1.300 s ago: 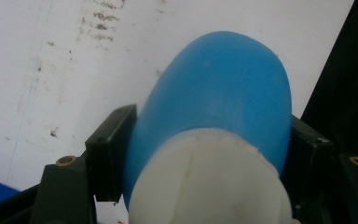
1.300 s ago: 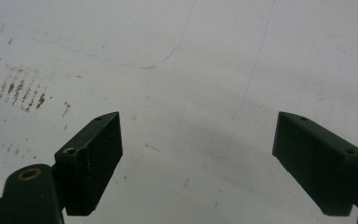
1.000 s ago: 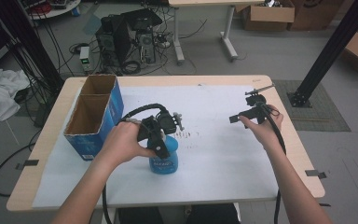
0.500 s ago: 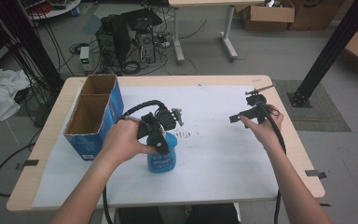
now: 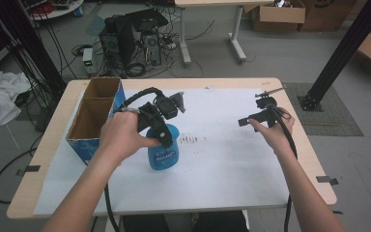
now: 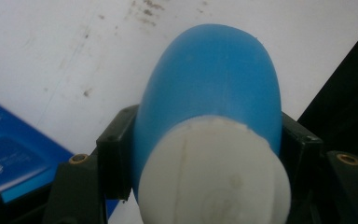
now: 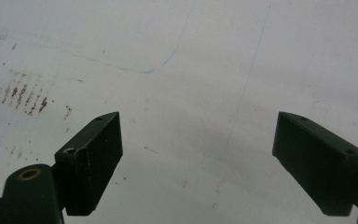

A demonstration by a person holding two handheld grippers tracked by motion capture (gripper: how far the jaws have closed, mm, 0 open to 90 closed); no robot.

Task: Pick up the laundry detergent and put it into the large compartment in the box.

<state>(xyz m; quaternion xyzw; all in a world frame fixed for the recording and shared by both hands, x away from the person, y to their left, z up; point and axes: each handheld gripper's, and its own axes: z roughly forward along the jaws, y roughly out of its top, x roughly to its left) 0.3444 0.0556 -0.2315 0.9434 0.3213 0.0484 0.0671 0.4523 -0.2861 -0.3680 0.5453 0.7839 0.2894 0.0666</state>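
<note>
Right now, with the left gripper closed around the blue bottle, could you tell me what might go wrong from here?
1. The left gripper clamps the bottle high up, just below its white cap, on a rounded surface; the bottle could slip or swing when lifted.
2. The box stands close to the left of the bottle; a sideways move might knock it.
3. The right gripper hangs open over the paper, so it can't steady the bottle.

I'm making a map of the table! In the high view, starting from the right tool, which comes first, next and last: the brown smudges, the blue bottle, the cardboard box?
1. Brown smudges, mid-table, to the left of the right tool.
2. Blue bottle, just beyond them, held by the left tool.
3. Cardboard box, at the far left edge.
</note>
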